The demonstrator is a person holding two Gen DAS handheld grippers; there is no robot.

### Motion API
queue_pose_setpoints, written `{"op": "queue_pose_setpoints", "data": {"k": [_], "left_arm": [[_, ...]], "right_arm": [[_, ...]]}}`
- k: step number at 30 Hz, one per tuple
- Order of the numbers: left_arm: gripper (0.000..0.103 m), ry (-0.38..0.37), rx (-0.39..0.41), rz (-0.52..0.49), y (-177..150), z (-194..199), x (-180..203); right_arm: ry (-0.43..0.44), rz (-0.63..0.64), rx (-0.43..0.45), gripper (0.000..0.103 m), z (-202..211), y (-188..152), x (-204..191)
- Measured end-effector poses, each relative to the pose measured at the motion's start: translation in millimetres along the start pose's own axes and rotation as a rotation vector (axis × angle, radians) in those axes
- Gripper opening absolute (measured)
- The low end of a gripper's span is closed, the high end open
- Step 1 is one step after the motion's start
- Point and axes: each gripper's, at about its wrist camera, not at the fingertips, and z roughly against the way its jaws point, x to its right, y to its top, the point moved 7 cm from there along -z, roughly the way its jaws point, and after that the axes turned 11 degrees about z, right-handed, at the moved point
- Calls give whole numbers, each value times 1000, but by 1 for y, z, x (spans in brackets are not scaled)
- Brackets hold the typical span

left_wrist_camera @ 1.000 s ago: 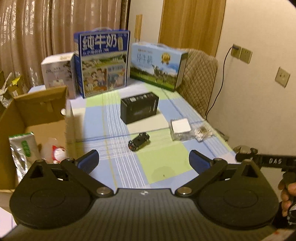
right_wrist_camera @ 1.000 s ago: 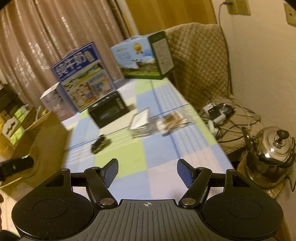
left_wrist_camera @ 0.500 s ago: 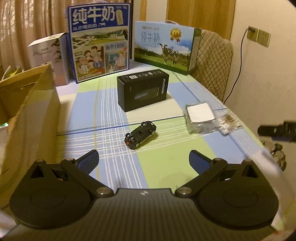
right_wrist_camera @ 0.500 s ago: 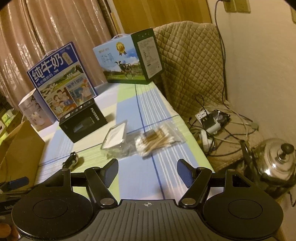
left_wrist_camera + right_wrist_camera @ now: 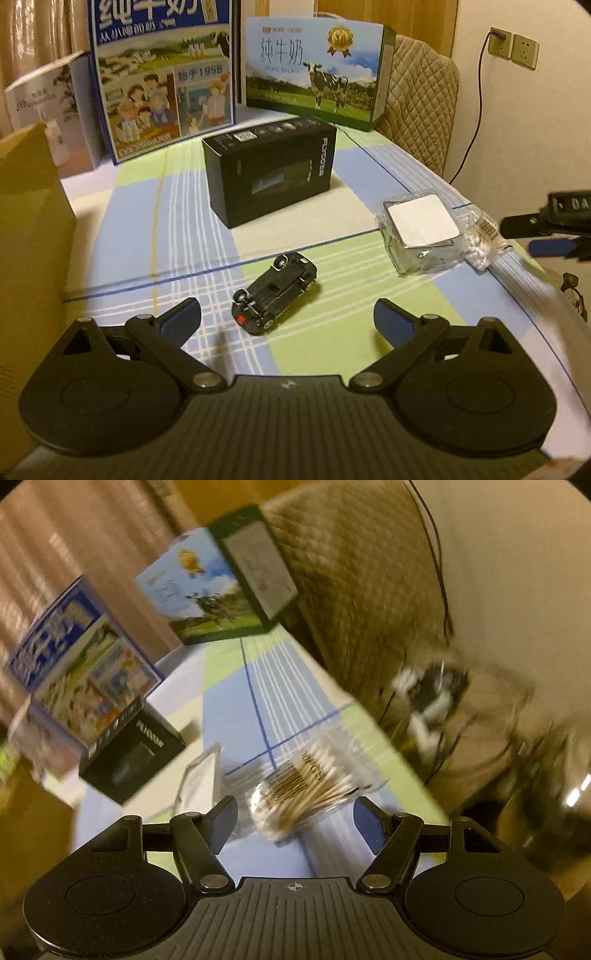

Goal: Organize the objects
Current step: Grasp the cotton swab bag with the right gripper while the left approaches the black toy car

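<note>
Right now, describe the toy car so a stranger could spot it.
On the checked tablecloth, just nearer than the black box, lies the toy car. Unlike the boxes and bags around it, it is small, black and upside down, wheels up.

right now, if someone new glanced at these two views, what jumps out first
In the left wrist view, a small black toy car lies upside down on the checked tablecloth, just ahead of the open left gripper. Behind it stand two big blue milk cartons. The open right gripper frames a clear bag of cotton swabs.
</note>
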Motion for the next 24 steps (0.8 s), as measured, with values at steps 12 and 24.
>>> {"op": "queue_pose_setpoints", "data": {"k": [12, 24], "left_arm": [[97, -3, -24, 18, -1, -14, -7], [79, -34, -24, -1, 5, -26, -6]], "right_arm": [[-98, 179, 24, 67, -41, 13, -14], [-138, 326, -75, 20, -33, -4, -18]]}}
